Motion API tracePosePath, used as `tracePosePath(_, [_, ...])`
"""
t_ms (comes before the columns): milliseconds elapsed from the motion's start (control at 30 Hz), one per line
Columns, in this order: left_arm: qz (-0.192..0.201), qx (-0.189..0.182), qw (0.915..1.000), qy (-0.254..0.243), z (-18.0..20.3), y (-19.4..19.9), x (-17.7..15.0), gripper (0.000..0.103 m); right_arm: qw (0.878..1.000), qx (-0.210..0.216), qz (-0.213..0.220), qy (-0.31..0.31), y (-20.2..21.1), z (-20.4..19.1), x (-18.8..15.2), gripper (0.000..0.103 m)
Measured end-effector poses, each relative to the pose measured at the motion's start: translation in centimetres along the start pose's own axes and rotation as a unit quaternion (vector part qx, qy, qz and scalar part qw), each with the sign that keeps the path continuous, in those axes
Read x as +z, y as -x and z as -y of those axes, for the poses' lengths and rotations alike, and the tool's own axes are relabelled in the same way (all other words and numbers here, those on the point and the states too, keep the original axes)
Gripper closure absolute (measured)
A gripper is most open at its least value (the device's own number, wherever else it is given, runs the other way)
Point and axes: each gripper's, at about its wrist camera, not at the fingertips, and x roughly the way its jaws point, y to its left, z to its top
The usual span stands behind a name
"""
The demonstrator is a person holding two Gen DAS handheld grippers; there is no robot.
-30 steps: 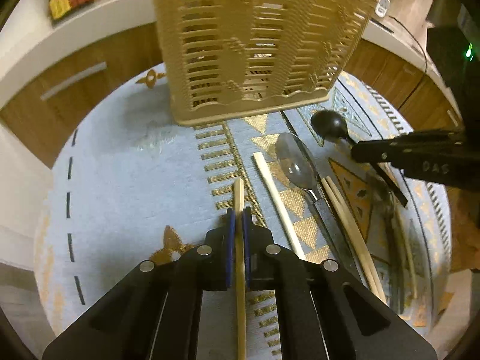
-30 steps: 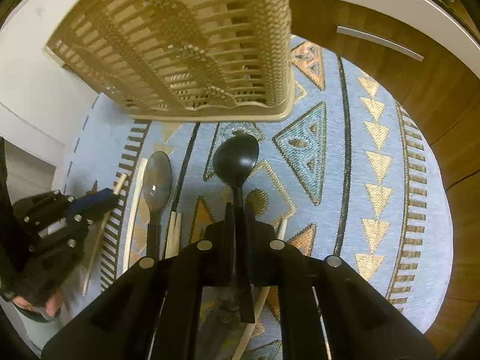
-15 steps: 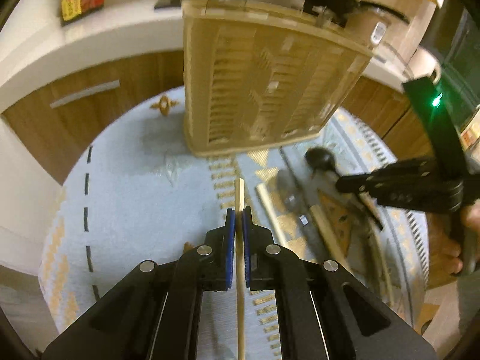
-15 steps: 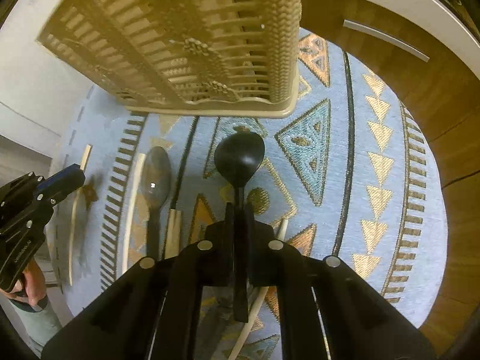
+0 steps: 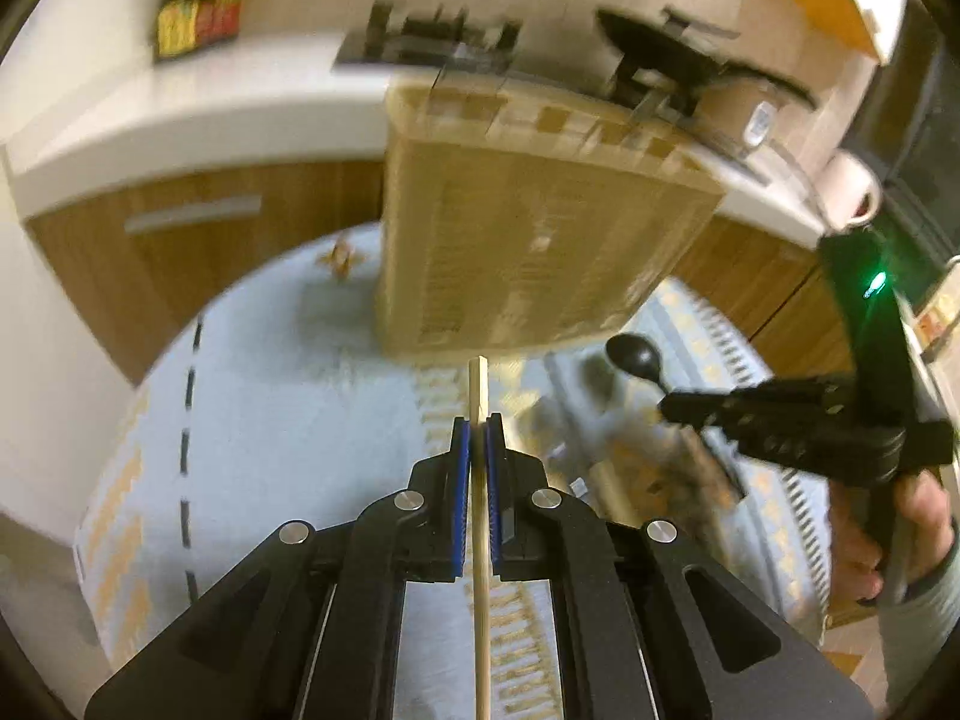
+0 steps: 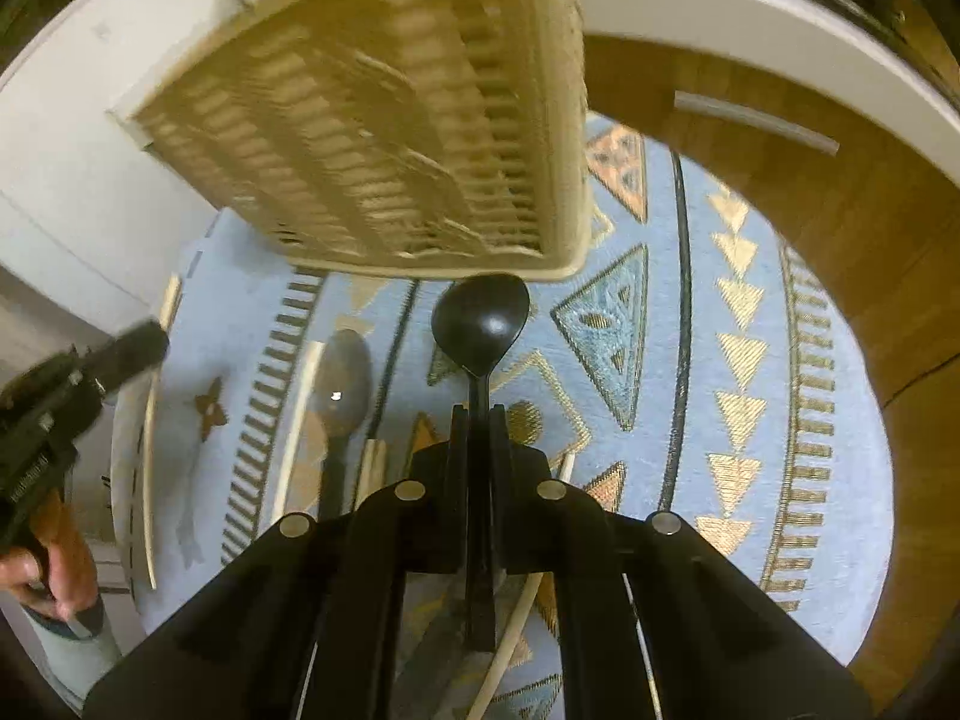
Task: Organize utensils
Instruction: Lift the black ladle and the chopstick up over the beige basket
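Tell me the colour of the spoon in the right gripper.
Black spoon, clearest in the right wrist view.

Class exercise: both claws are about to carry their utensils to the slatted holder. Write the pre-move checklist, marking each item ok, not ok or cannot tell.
1. Left claw shut on the wooden chopstick: ok.
2. Right claw shut on the black spoon by its handle: ok.
3. Beige holder standing upright on the mat: ok.
4. Holder's top opening free: cannot tell, hidden from both views.
5. The two claws apart from each other: ok.
6. All utensils off the mat: not ok, a metal spoon lies there.
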Motion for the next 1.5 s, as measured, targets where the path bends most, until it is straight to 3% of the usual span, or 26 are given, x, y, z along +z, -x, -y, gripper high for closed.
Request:
tracePosePath(100, [-0.037, 0.017, 0.9990, 0.017, -1.4, -1.9, -0.6, 0.100, 1.000, 0.001, -0.028, -0.004, -1.1, 0.5, 0.2, 0.097])
tracePosePath(233, [-0.081, 0.013, 0.9964, 0.021, -2.2, -3.5, -0.9, 0.099, 0.998, -0.004, -0.056, 0.004, -1.6, 0.5, -0.1, 0.093])
tracePosePath(300, [-0.095, 0.005, 0.9953, 0.016, -2.3, -3.6, -1.2, 0.091, 0.998, -0.001, -0.066, 0.003, -1.5, 0.5, 0.1, 0.087])
tracePosePath(367, [-0.113, -0.003, 0.9936, 0.007, -2.2, -3.7, -1.4, 0.085, 0.997, -0.002, -0.075, 0.003, -1.6, 0.2, 0.4, 0.086])
tracePosePath(567, [-0.182, -0.005, 0.9821, -0.048, -1.0, -4.1, -2.2, 0.083, 0.996, -0.022, -0.090, 0.019, -2.4, -2.6, 2.7, 0.086])
tracePosePath(733, [-0.201, 0.038, 0.9728, -0.108, 1.3, -4.7, -2.5, 0.084, 0.993, -0.040, -0.103, 0.036, -3.8, -3.9, 3.8, 0.086])
tracePosePath(833, [-0.206, 0.075, 0.9651, -0.143, 2.8, -5.0, -2.7, 0.096, 0.991, -0.051, -0.113, 0.051, -4.7, -5.1, 4.8, 0.096])
tracePosePath(933, [-0.200, 0.073, 0.9669, -0.141, 3.4, -4.9, -2.7, 0.100, 0.991, -0.049, -0.109, 0.056, -4.8, -5.7, 5.3, 0.098])
tracePosePath(1033, [-0.151, 0.042, 0.9806, -0.117, 3.5, -3.4, -2.6, 0.100, 0.996, -0.025, -0.067, 0.057, -2.9, -5.6, 5.3, 0.098])
tracePosePath(1100, [-0.092, 0.020, 0.9911, -0.095, 3.3, -1.1, -2.2, 0.100, 0.998, -0.001, -0.042, 0.052, -1.5, -5.7, 4.9, 0.098])
tracePosePath(1200, [-0.018, -0.009, 0.9972, -0.073, 3.5, 2.4, -1.5, 0.100, 0.998, 0.040, 0.010, 0.053, 1.5, -6.3, 4.1, 0.098])
tracePosePath(1367, [0.107, -0.053, 0.9918, -0.045, 3.8, 7.7, 1.8, 0.100, 0.989, 0.087, 0.107, 0.055, 6.9, -7.3, 4.4, 0.098])
tracePosePath(1500, [0.206, -0.046, 0.9769, -0.035, 4.8, 9.7, 5.1, 0.100, 0.974, 0.063, 0.209, 0.067, 10.7, -8.3, 5.8, 0.098])
